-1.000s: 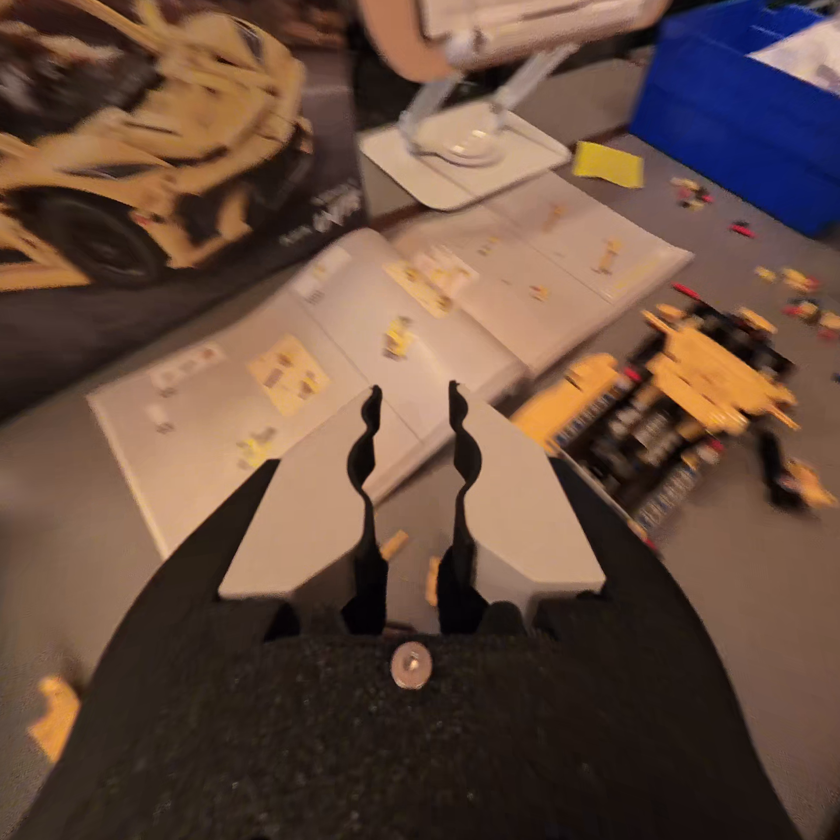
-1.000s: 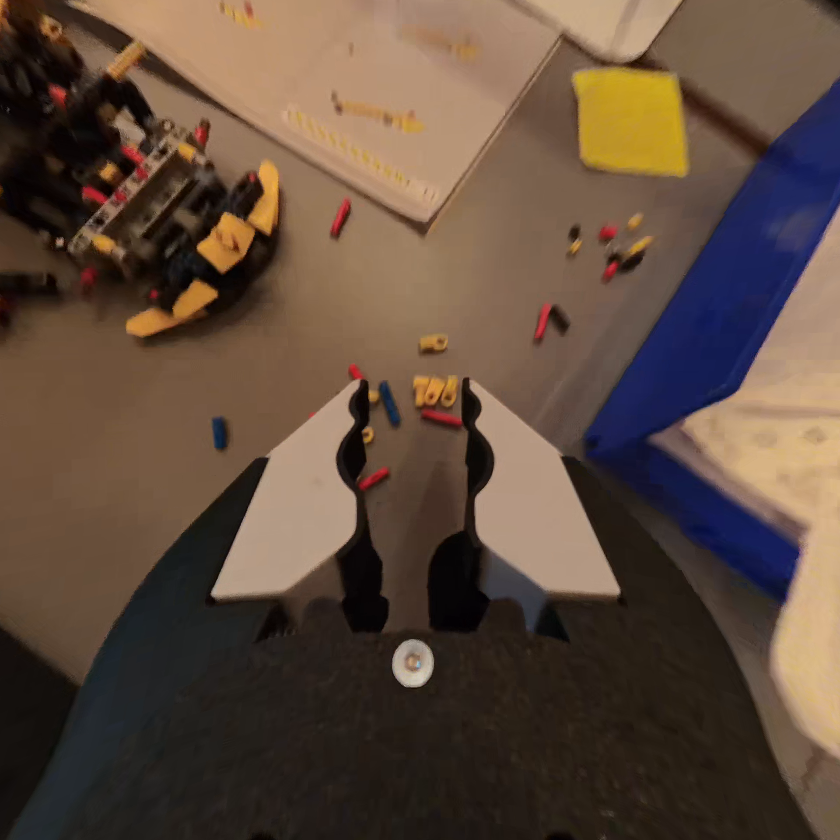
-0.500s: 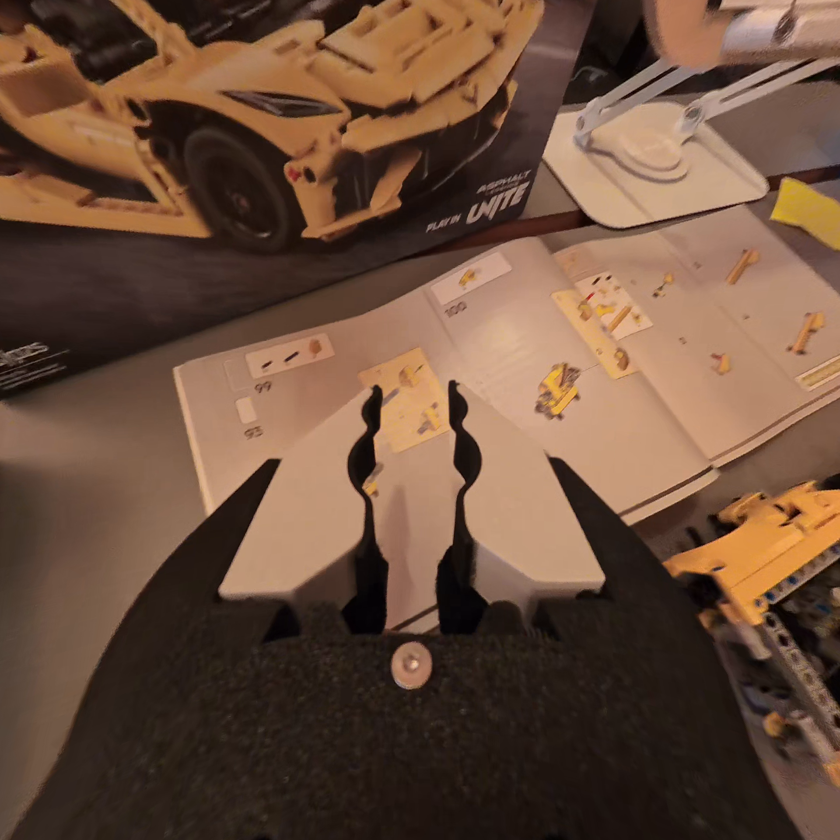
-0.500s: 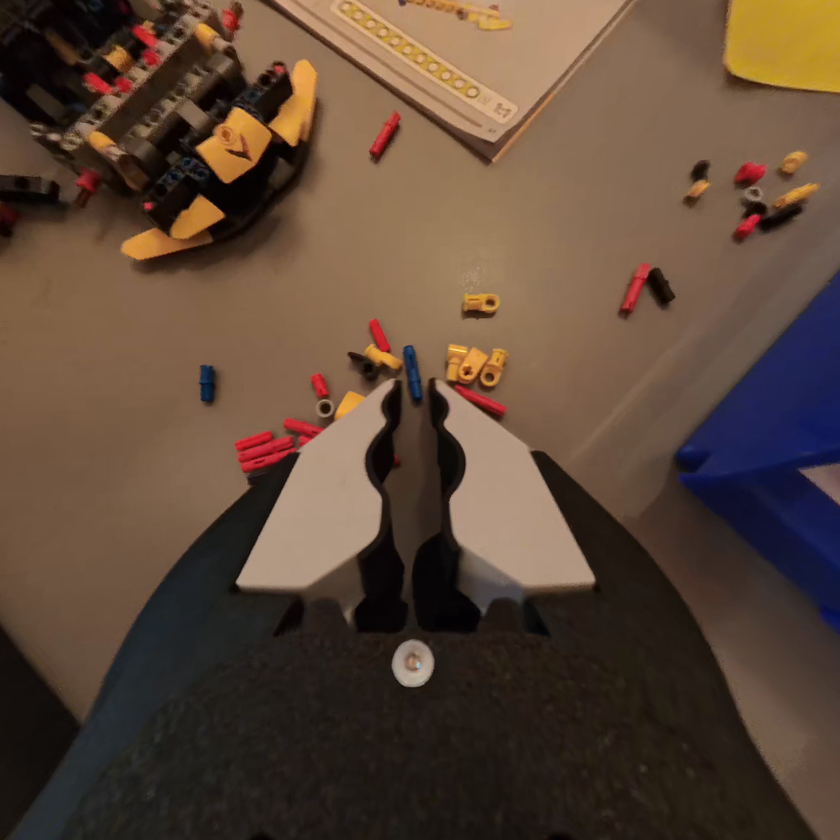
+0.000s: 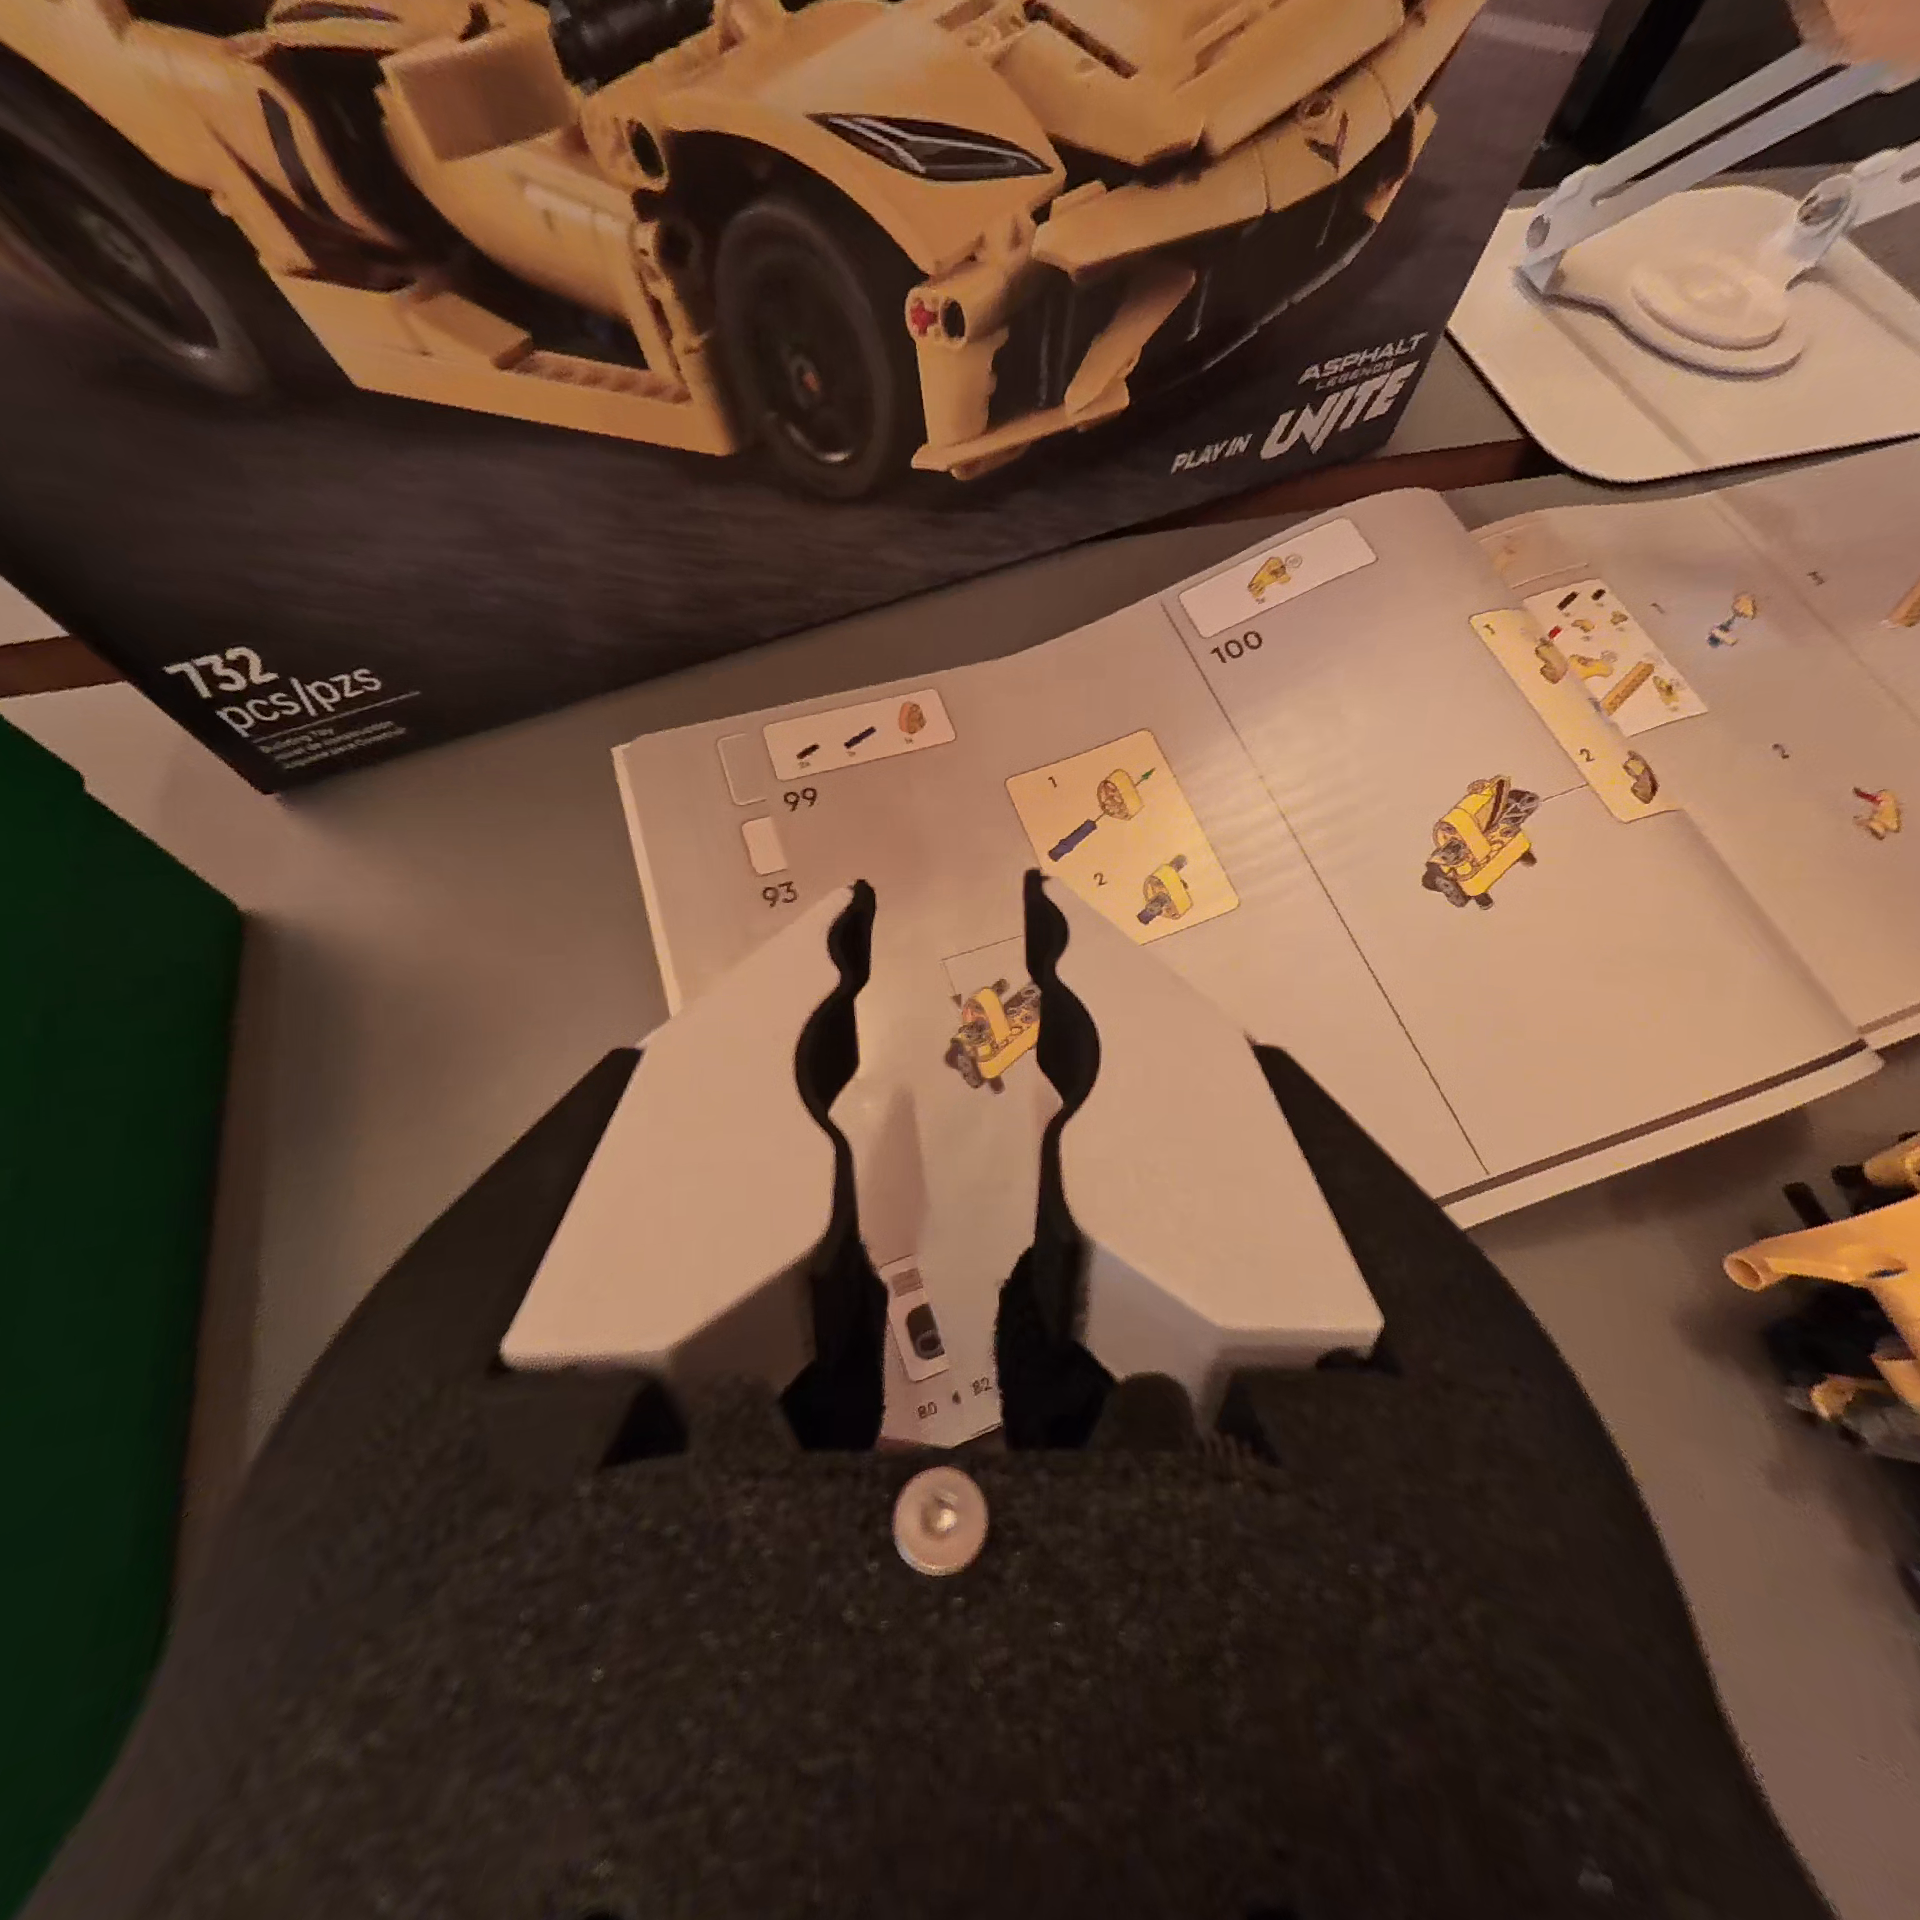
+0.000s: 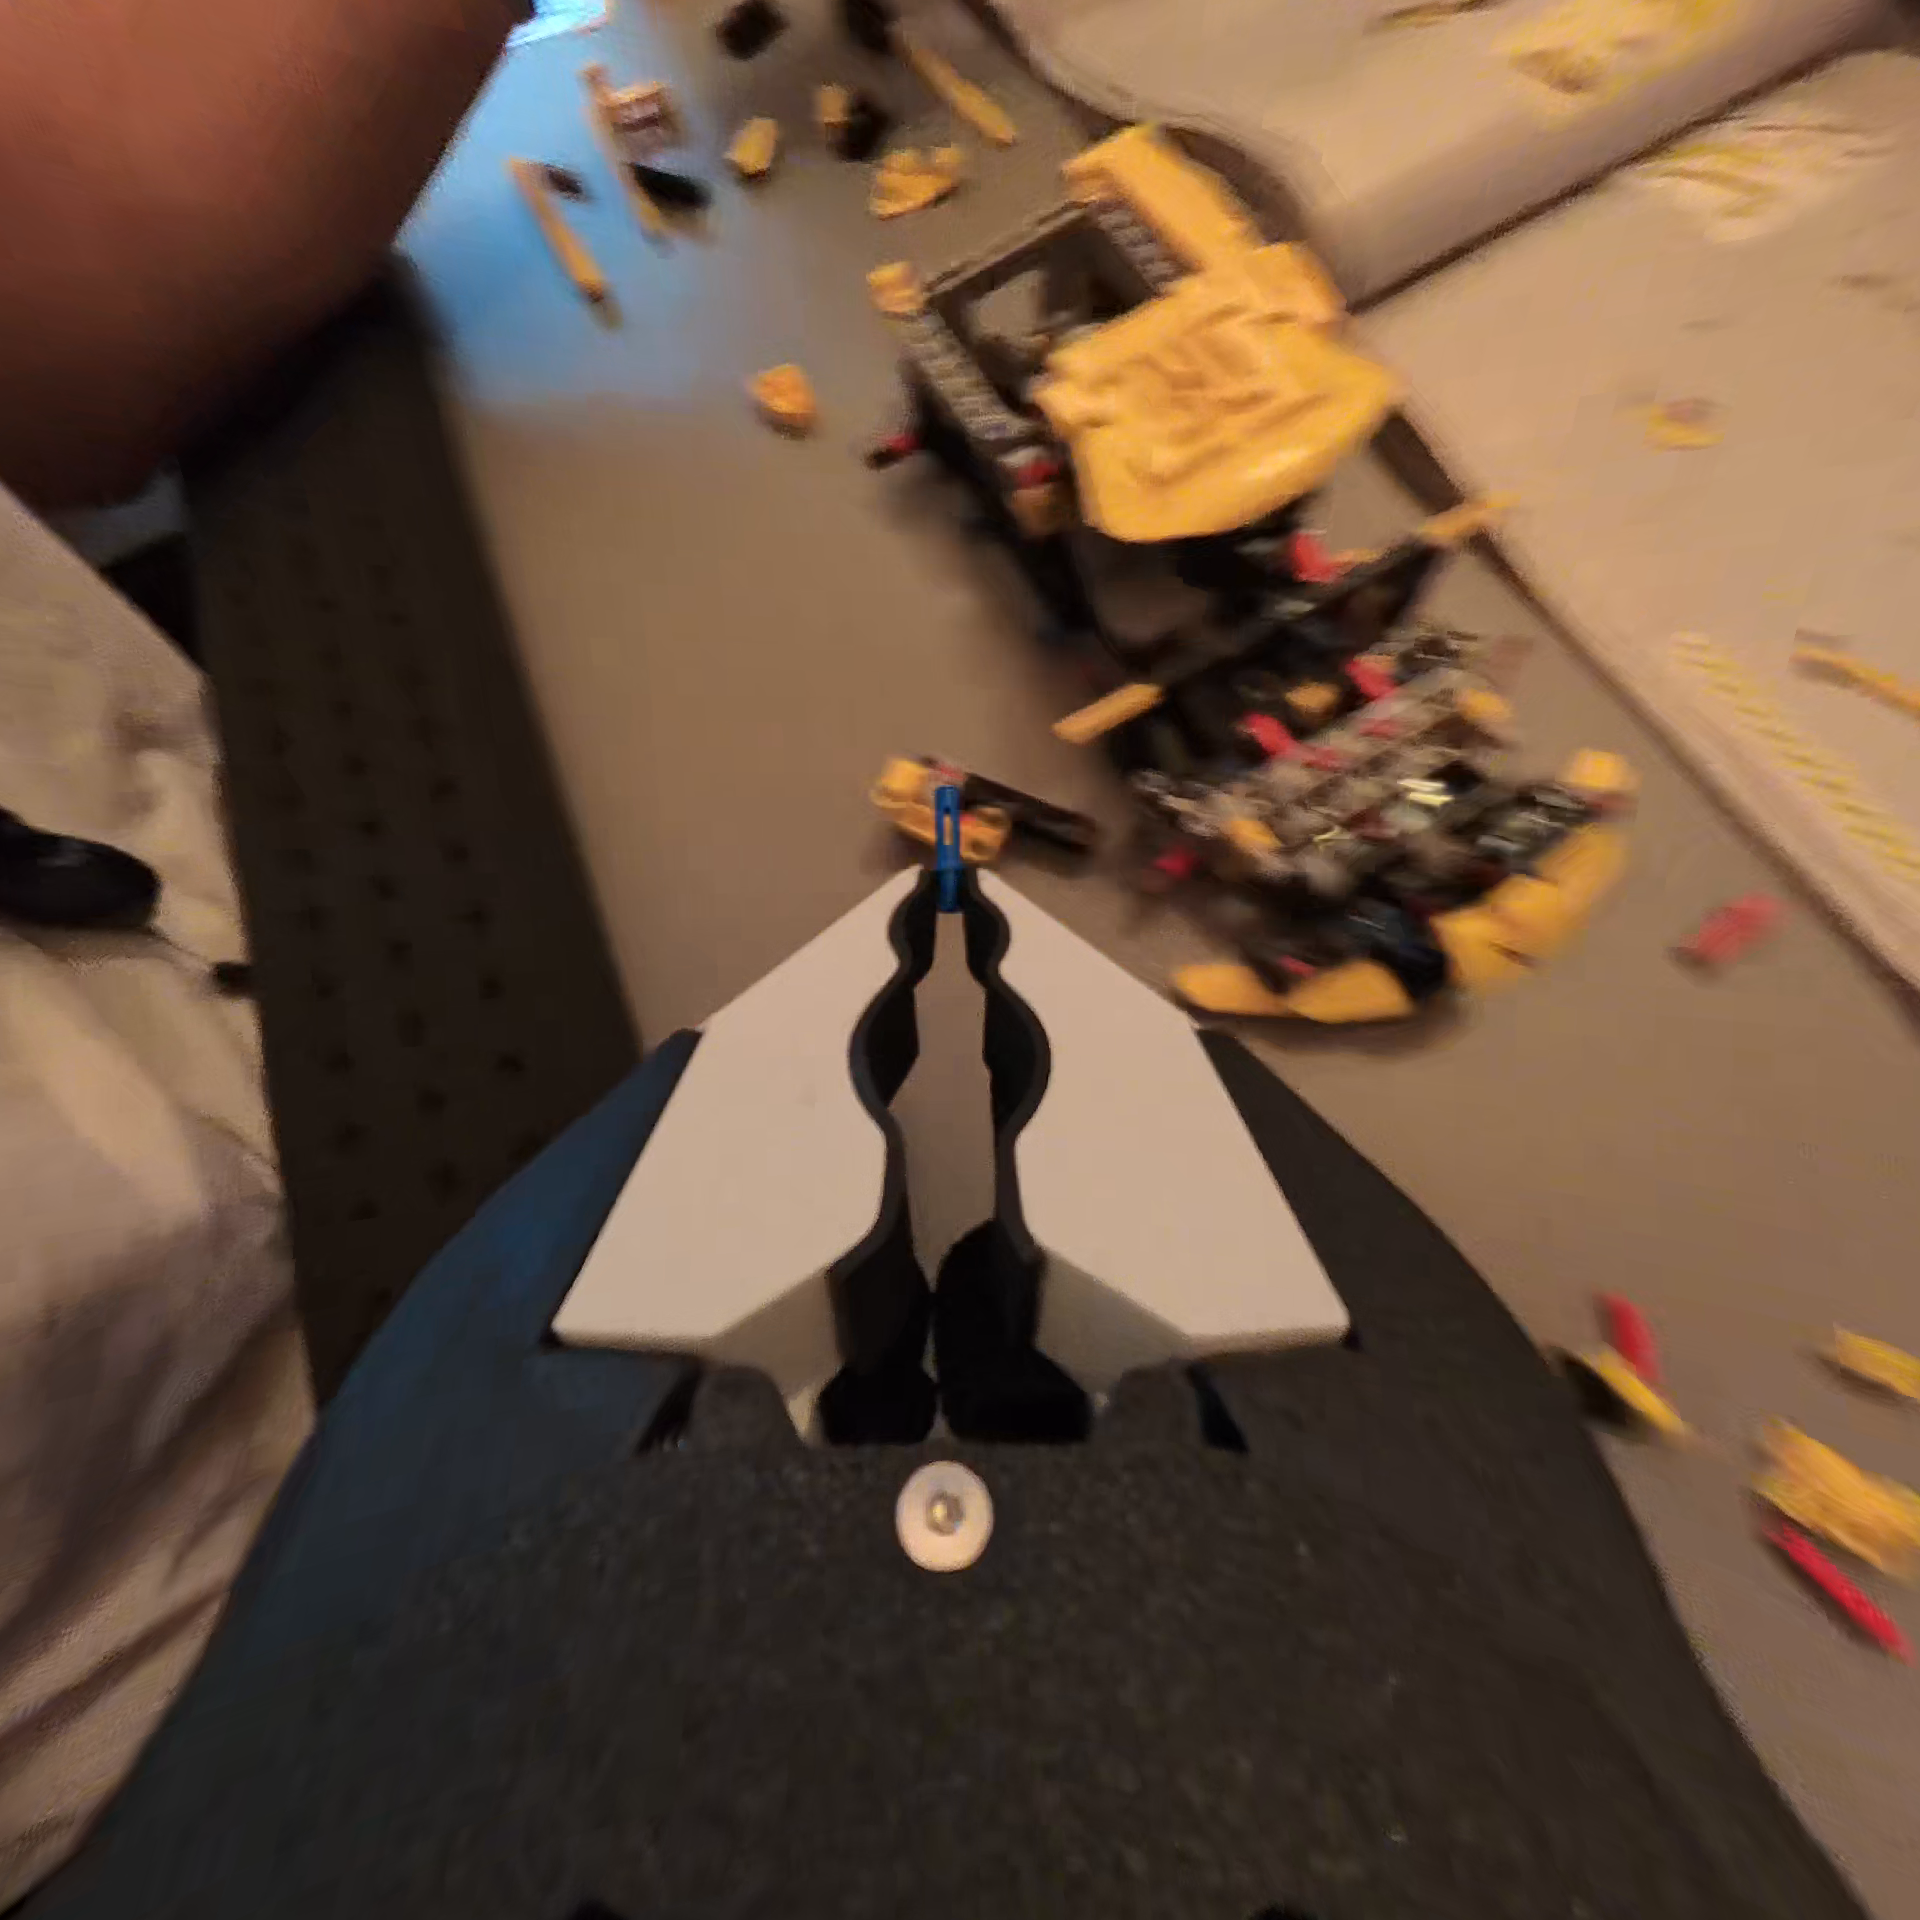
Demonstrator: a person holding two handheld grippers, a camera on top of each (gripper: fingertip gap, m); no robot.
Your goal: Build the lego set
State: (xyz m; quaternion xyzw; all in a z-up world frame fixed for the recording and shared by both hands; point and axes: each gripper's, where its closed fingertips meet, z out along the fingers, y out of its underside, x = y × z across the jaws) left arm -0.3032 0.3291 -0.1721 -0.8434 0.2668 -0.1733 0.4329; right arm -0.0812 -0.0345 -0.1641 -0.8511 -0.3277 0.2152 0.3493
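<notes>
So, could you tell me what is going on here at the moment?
A person is building a toy car from bricks with a gripper in each hand. The right gripper is shut on a small blue pin, held above the half-built car on the table. The left gripper is open and empty over the open instruction booklet, with the set's box behind it.

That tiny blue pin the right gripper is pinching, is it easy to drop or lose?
Probably yes. The blue pin is thin and held only at the very tip of the right gripper, so a small twist could flick it out. It looks rod-shaped, so it would likely roll on the grey table. Being so small, it is surely very light.
</notes>
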